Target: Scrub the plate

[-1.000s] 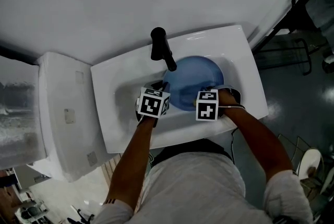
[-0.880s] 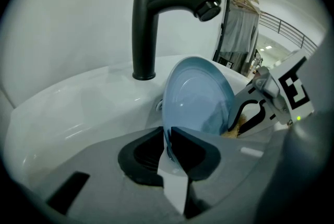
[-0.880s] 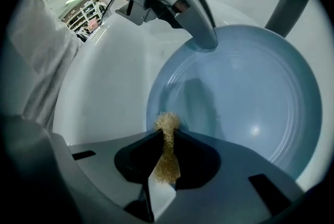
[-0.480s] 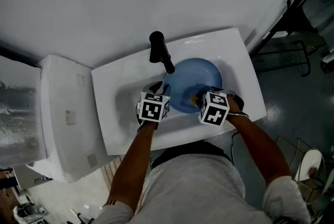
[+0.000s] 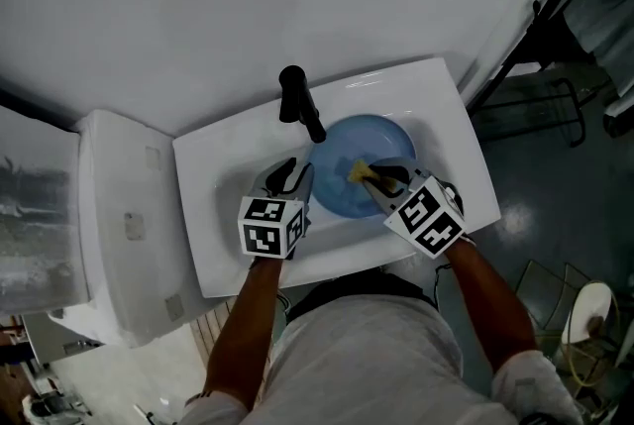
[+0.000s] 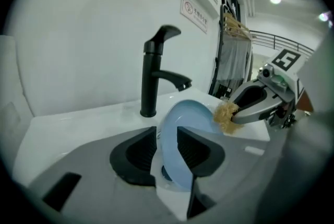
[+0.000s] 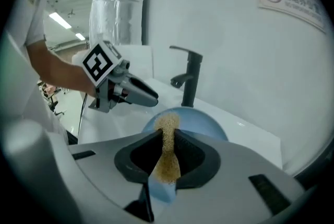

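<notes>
Since a second ago my left gripper (image 5: 292, 173) has slid back toward me and my right gripper (image 5: 379, 179) has pushed forward. Left jaws are opening with the blue plate (image 5: 381, 141) rim between them. The plate is tilted in the white sink (image 5: 213, 175) under the black faucet (image 5: 297, 101). Right jaws clamp a yellow sponge (image 7: 168, 144) that touches the plate.

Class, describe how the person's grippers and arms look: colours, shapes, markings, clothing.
The left gripper and right gripper each have a grey body, black ribbed pads and a white cube with black square markers. The person wears a light short-sleeved shirt.
</notes>
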Demonstrator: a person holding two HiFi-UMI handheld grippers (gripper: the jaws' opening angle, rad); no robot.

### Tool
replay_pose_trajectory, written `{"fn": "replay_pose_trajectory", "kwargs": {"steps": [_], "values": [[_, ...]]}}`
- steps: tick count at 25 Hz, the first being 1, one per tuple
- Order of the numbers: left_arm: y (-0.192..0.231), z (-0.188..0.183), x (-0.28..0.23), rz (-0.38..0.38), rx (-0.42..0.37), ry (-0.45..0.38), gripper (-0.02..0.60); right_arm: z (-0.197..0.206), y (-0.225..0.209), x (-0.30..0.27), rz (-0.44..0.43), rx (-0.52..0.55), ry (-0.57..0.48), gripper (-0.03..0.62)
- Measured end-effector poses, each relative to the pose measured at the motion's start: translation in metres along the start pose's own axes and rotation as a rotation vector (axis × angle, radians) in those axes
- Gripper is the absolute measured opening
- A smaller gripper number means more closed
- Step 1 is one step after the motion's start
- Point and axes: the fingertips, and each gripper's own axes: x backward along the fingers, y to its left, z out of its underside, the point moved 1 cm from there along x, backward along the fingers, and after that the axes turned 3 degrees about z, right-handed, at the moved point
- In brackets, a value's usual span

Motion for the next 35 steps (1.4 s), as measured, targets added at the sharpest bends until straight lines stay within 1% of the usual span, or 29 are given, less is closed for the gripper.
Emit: {"fn": "replay_pose_trajectory", "kwargs": {"steps": [3,7,9,12,14,16,21,25,30,35], "values": [[-0.011,-0.021,0.021,0.023,-0.011,-0.09,0.129,-0.022,-0.003,0.019,0.01,-0.091,-0.135,0.063],[-0.029,-0.05,0.048,0.058,-0.018,-0.211,0.126,-0.054,-0.002,0.045,0.0,-0.165,-0.324,0.063],[-0.039,-0.067,0.062,0.082,-0.028,-0.273,0.117,-0.07,0.001,0.058,-0.008,-0.181,-0.404,0.063],[-0.052,-0.09,0.083,0.117,-0.046,-0.368,0.1,-0.09,0.004,0.076,-0.005,-0.189,-0.496,0.063],[-0.058,-0.103,0.096,0.128,-0.057,-0.425,0.086,-0.101,0.005,0.088,-0.001,-0.201,-0.55,0.063],[-0.062,-0.113,0.106,0.133,-0.071,-0.464,0.074,-0.112,0.007,0.099,0.008,-0.205,-0.603,0.063],[-0.072,-0.13,0.127,0.139,-0.103,-0.53,0.051,-0.134,0.009,0.132,0.039,-0.195,-0.717,0.063],[-0.079,-0.139,0.14,0.146,-0.128,-0.575,0.031,-0.146,0.011,0.152,0.058,-0.194,-0.785,0.063],[-0.087,-0.148,0.15,0.156,-0.149,-0.623,0.018,-0.15,0.011,0.163,0.072,-0.221,-0.835,0.061],[-0.095,-0.153,0.155,0.167,-0.167,-0.649,0.017,-0.15,0.012,0.164,0.068,-0.235,-0.851,0.061]]}}
